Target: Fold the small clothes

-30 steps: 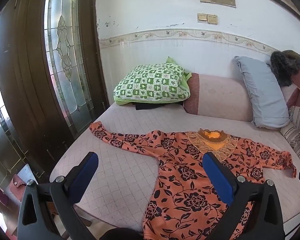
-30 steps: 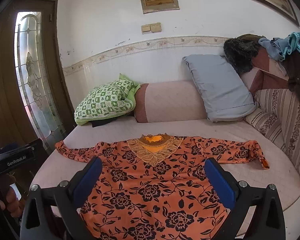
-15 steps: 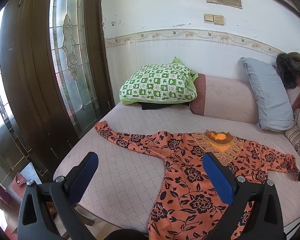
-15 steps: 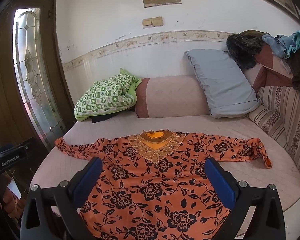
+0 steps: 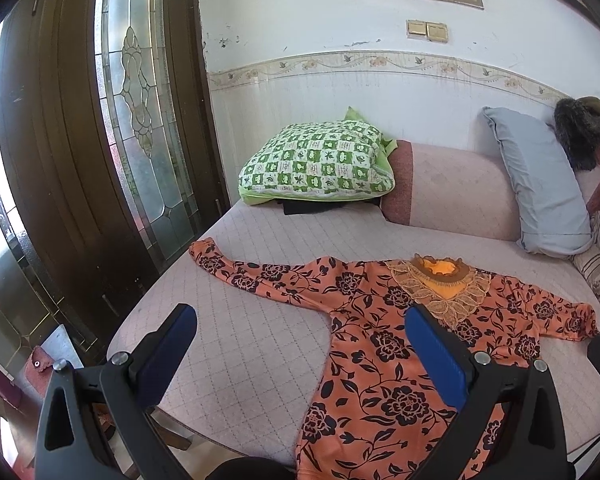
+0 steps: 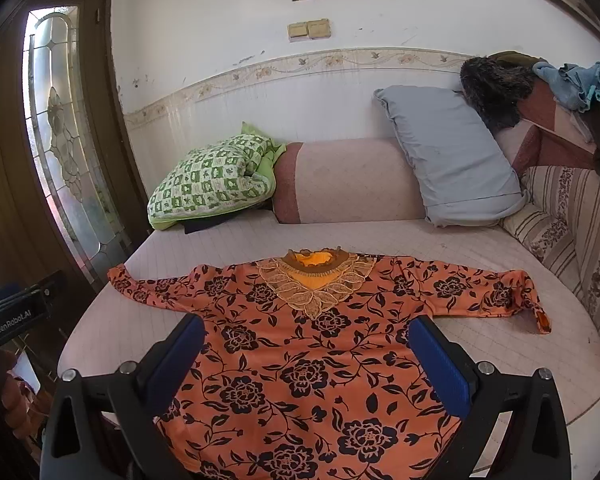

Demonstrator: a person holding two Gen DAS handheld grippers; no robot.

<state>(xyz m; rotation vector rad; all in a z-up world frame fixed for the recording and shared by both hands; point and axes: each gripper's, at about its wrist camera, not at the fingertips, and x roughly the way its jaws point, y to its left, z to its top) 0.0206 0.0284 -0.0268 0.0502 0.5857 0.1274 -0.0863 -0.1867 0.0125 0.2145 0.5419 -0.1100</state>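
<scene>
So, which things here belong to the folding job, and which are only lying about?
For the job:
- orange floral blouse, spread flat
- left gripper, open
- right gripper, open

Lying about:
- green checked pillow
- grey pillow
- pink bolster
- blue cloth

In the left wrist view, the orange flowered shirt [image 5: 400, 344] is now seen further to the right and lower in the frame than one second ago. More of the brown door [image 5: 72, 152] is shown at the left. In the right wrist view, the shirt [image 6: 300, 344] is seen a little higher, and the green pillow [image 6: 212, 180] is seen nearer the middle.
</scene>
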